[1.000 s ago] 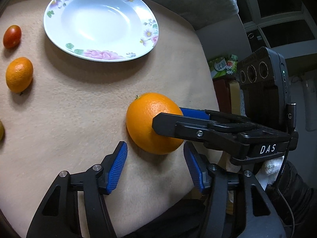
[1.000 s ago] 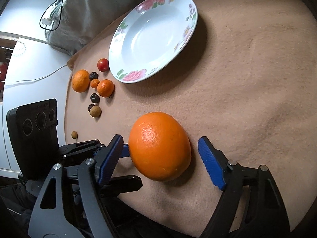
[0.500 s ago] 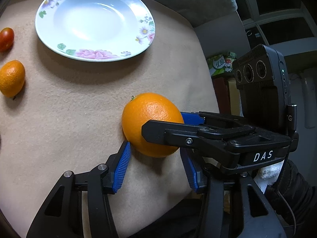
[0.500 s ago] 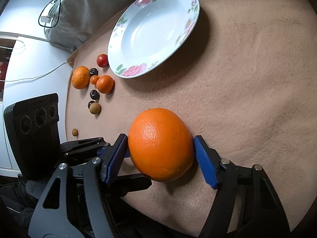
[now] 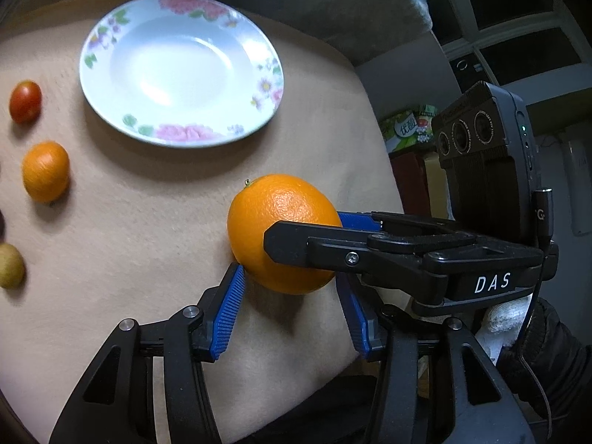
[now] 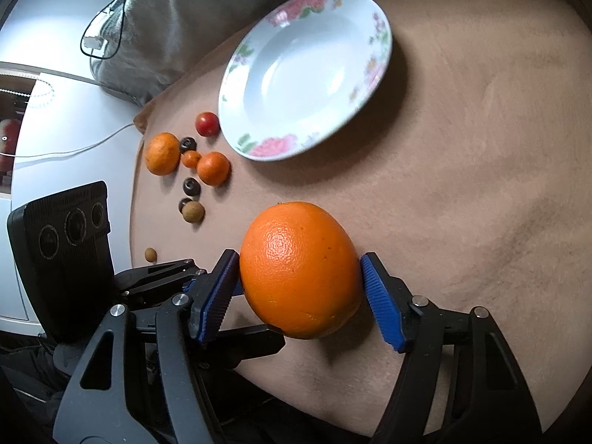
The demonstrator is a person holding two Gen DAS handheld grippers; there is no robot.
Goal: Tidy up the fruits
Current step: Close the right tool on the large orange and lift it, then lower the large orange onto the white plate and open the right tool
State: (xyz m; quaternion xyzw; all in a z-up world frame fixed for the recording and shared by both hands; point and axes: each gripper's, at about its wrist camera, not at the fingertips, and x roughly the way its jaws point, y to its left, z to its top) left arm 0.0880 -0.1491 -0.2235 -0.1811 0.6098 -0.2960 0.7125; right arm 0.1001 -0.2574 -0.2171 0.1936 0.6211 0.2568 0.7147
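A large orange [image 6: 300, 270] sits between the blue pads of my right gripper [image 6: 299, 292], which is shut on it and holds it just above the tan cloth. The same orange [image 5: 281, 218] shows in the left wrist view, with the right gripper's black finger across it. My left gripper [image 5: 292, 310] is open, its pads just below the orange and gripping nothing. A white floral plate [image 6: 307, 85] lies empty farther off; it also shows in the left wrist view [image 5: 181, 66].
Small fruits lie left of the plate: a cherry tomato [image 6: 207, 124], mandarins [image 6: 161, 153], a kumquat [image 6: 191, 158], dark berries [image 6: 191, 186] and a longan [image 6: 193, 211]. A grey cushion [image 6: 185, 18] lies behind the cloth. The cloth's edge is close on the left.
My right gripper has closed onto the large orange and raised it slightly. My left gripper has drawn in close below the orange and stayed open.
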